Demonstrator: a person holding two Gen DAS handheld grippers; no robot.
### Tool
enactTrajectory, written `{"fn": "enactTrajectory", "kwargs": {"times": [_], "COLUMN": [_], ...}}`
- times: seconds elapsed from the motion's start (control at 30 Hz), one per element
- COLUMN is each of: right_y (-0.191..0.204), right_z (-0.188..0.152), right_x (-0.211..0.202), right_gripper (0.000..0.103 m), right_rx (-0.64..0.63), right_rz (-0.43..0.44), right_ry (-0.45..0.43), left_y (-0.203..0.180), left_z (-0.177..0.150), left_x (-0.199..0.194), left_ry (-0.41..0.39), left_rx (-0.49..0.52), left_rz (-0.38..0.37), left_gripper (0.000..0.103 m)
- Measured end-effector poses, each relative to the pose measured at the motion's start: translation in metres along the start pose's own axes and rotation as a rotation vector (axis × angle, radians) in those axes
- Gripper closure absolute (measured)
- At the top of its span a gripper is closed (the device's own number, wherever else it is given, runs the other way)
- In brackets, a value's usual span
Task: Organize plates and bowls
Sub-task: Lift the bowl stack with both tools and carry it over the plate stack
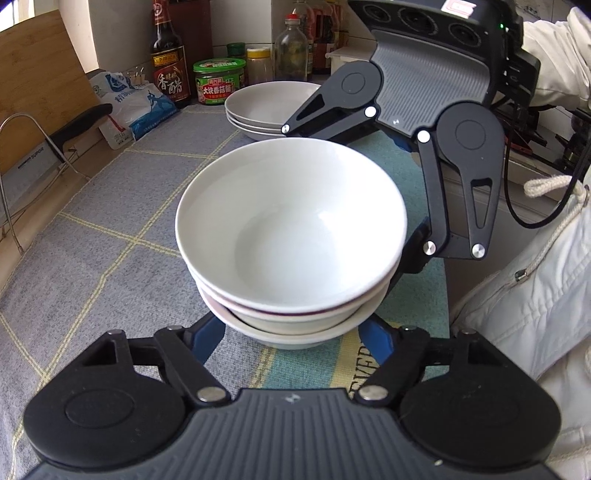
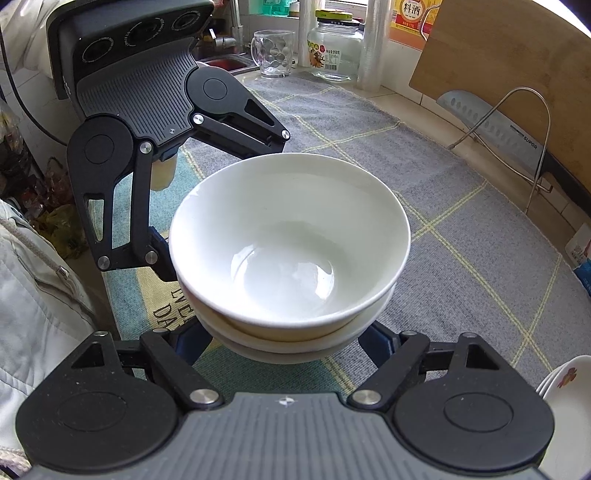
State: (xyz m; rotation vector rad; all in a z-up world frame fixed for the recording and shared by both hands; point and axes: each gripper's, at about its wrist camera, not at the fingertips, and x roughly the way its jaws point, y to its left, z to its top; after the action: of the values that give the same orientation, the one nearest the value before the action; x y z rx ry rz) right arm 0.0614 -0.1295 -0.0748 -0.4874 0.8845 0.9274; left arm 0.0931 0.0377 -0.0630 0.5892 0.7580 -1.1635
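Both claws, left gripper (image 1: pixel 291 328) and right gripper (image 2: pixel 291 332), clamp the bowl stack (image 1: pixel 291 236) mid-mat; next: a level, synchronized lift.

White bowls (image 1: pixel 291 236); grey cloth (image 1: pixel 110 221) with yellow grid lines; black hand-held gripper (image 1: pixel 291 332)

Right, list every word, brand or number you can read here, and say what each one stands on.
"SUPOR" on the cleaver blade in the wire rack.
"香醋" on the dark vinegar bottle.
"大块香菇酱" on the green-lidded jar.
"料酒" on the yellow cooking-wine container.
"950" within small print on the clear glass jar; the rest is too small.
The mat has partial letters, cut off by the bowl stack.
The white-and-blue bag has blurred print.
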Motion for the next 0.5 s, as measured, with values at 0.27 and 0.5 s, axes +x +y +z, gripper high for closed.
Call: {"fn": "enactTrajectory", "kwargs": {"times": [0.27,0.5], "right_y": [0.001,0.0018], "right_z": [-0.0001,0.0009], "right_x": [-0.0006,-0.0004], "right_gripper": [0.015,0.015], "right_rx": [-0.001,-0.019], "right_rz": [0.004,0.005], "right_ry": [0.011,0.027], "left_y": [0.005,0.0074], "left_z": [0.0012,0.0018], "left_x": [0.0023,0.0039], "left_ry": [0.004,0.004], "left_rx": [0.013,0.016], "left_rz": [-0.034,-0.058], "left_gripper": [0.022,0.022]}}
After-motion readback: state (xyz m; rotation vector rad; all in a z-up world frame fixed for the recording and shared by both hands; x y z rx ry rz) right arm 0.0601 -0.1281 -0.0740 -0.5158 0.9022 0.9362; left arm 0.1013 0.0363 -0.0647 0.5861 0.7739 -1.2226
